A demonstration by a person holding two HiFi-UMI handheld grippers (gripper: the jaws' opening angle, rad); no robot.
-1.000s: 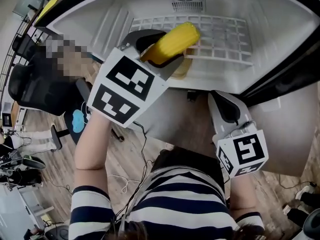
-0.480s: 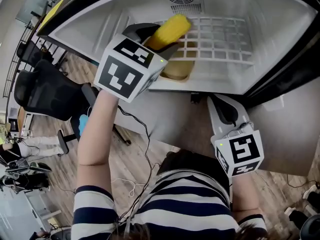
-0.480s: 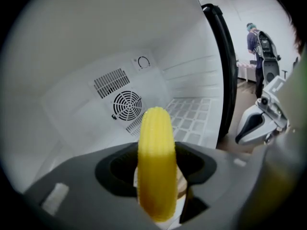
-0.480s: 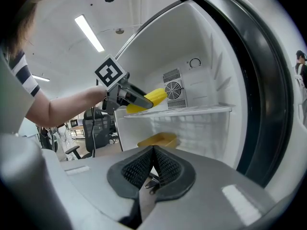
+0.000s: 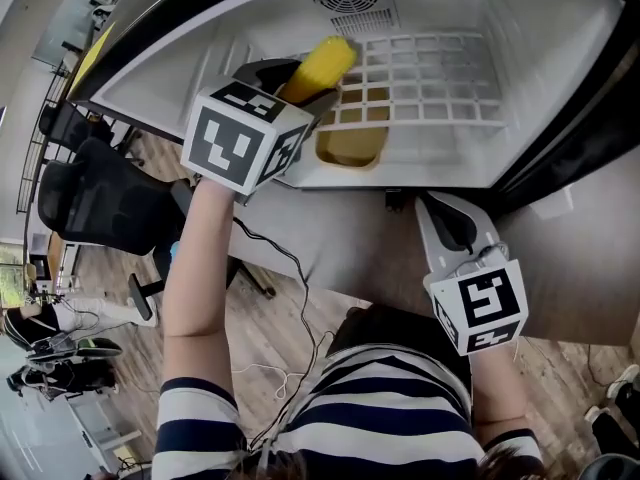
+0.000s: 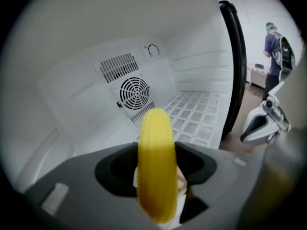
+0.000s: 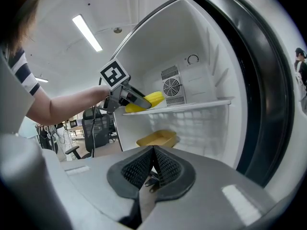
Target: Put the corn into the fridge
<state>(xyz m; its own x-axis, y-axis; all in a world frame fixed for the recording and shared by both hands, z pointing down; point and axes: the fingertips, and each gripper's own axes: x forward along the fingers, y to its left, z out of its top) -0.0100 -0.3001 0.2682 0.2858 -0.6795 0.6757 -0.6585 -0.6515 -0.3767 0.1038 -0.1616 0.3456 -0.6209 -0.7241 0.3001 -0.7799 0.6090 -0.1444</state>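
My left gripper (image 5: 300,80) is shut on a yellow ear of corn (image 5: 318,65), held inside the open white fridge (image 5: 560,28) just above the left end of its wire shelf (image 5: 420,78). In the left gripper view the corn (image 6: 156,164) stands up between the jaws, pointing at the fan grille (image 6: 134,92) on the back wall. The right gripper view shows the left gripper (image 7: 139,101) with the corn (image 7: 146,101) at shelf height. My right gripper (image 5: 450,218) hangs low outside the fridge, jaws together and empty (image 7: 152,164).
A yellow tray (image 5: 352,145) lies on the fridge floor under the shelf (image 7: 156,139). The black door seal (image 7: 268,80) frames the opening at the right. Office chairs (image 5: 95,193) and cables are on the wooden floor to the left. A person stands far off (image 6: 276,49).
My left gripper has carried the corn leftward and deeper into the fridge, over the shelf's left end. The right gripper has stayed put.
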